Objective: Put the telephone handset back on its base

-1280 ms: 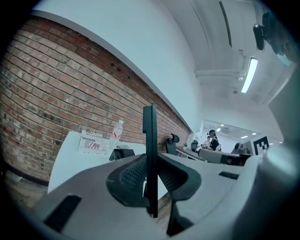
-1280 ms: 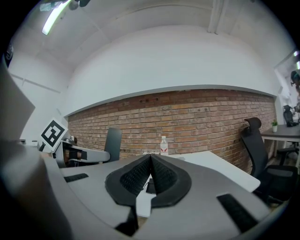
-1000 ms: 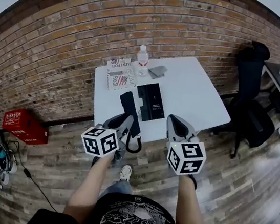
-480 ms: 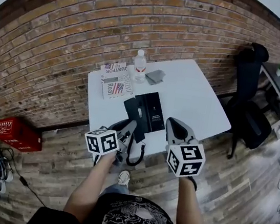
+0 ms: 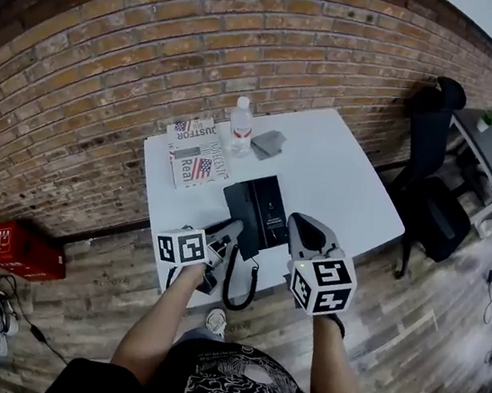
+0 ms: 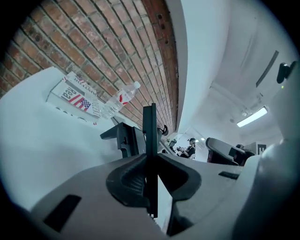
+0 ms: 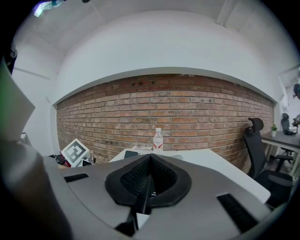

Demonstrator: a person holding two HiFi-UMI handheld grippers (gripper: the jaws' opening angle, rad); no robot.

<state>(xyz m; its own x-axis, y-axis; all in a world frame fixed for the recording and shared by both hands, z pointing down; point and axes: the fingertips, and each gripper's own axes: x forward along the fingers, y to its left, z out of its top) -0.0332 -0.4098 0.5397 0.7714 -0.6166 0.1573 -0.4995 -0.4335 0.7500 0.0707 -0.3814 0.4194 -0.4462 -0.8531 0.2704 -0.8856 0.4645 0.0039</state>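
Note:
The black telephone base (image 5: 272, 206) lies flat near the front of the white table (image 5: 348, 183). The thin black handset (image 5: 237, 203) is just left of it, close against its side. My left gripper (image 5: 229, 229) is at the handset's near end and rolled onto its side. In the left gripper view its jaws (image 6: 151, 157) are shut on the handset (image 6: 149, 121), seen edge-on, with the base (image 6: 123, 136) behind. The coiled cord (image 5: 240, 288) hangs over the table's front edge. My right gripper (image 5: 298, 224) hovers at the front edge, shut and empty (image 7: 149, 161).
A water bottle (image 5: 241, 125), a stack of printed books (image 5: 196, 152) and a small grey item (image 5: 270, 142) sit at the table's far side by the brick wall. A black office chair (image 5: 435, 172) stands to the right, and a red box (image 5: 16, 248) is on the floor to the left.
The handset has shifted from a little left of the base to close against it. The cord loop now hangs lower off the front edge. The right gripper has barely moved.

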